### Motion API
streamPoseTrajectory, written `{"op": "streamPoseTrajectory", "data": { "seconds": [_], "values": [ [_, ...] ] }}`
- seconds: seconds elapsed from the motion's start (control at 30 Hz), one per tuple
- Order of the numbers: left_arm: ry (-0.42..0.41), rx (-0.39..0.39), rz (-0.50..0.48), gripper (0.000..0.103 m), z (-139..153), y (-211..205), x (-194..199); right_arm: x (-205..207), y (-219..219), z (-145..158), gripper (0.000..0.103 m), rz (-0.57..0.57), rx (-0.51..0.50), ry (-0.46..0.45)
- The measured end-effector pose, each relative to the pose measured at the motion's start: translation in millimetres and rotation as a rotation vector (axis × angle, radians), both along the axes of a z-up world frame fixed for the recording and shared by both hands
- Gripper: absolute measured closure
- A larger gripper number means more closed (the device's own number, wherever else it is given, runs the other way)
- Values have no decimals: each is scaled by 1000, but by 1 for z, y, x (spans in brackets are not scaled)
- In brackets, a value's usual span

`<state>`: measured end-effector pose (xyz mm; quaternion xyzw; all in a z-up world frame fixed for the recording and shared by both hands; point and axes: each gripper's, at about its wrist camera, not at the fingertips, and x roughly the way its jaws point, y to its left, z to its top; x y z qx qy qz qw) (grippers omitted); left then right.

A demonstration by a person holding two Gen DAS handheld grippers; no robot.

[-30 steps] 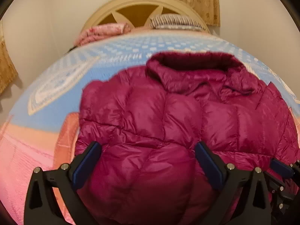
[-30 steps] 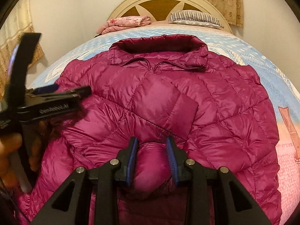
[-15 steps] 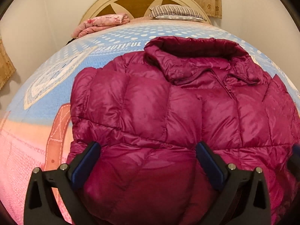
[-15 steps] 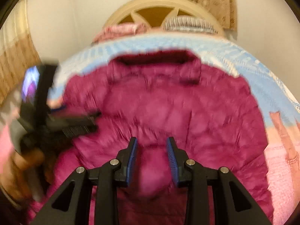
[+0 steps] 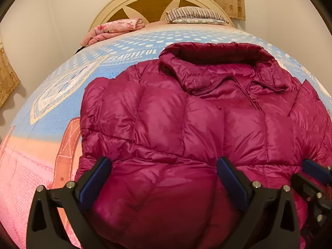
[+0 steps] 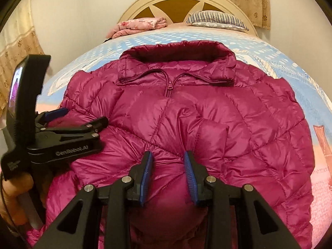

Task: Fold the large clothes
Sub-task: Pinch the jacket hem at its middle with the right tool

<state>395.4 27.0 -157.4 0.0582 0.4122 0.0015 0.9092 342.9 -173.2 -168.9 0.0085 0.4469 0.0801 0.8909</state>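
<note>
A big puffy magenta jacket [image 6: 207, 112] is being spread out on a bed [image 5: 51, 95], front side up, with its collar [image 6: 176, 56] toward the headboard [image 6: 180, 2]. The zipper [image 6: 169, 87] is being kept closed below the collar. The bed is being covered by a blue and pink sheet with white dots.

The right gripper [image 6: 168, 174] is being held low over the near part of the jacket. A puffy fold of the jacket is being pinched between its two blue pads [image 6: 146, 174], and both pads are being pressed into the cloth. So the right fingers are being kept partly closed on the jacket.

The left gripper [image 5: 164, 182] is being held over the near left part of the jacket. Its fingers are being kept wide open. A big bulge of jacket is being seen between the two blue pads [image 5: 94, 180], but it cannot be told if the pads are touching the cloth. In the right wrist view, the left gripper [image 6: 83, 118] is being seen from the side, over the jacket's left sleeve, and a hand [image 6: 14, 193] is being wrapped around its handle.

A folded pink blanket [image 5: 112, 29] and a striped pillow [image 5: 195, 15] are being kept at the head of the bed, well apart from the jacket.
</note>
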Motion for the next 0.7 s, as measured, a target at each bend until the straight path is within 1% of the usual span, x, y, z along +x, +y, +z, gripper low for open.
{"op": "streamPoseTrajectory", "data": {
  "seconds": [0.1,0.17,0.23,0.33,0.4,0.5,0.57,0.7],
  "values": [
    [-14,7,21,0,8,1,-5,-2,0,-2,69,0,-2,-17],
    [-40,0,19,0,17,1,-12,-3,1,-2,69,0,-7,-23],
    [-66,-20,0,0,27,-4,-18,-4,0,-1,69,0,-6,-25],
    [-72,-4,-38,0,35,-16,-18,-5,0,-1,69,0,-11,-27],
    [-68,14,-51,0,33,-22,-13,-5,0,-1,69,0,-11,-27],
    [-31,37,-42,0,19,-24,-5,-6,-1,-1,69,-1,-7,-29],
    [7,22,-34,0,5,-21,-2,-6,-1,-1,69,-2,-4,-29],
    [24,-18,-32,0,0,-15,-2,-5,0,0,69,-2,-6,-29]
  ]
}}
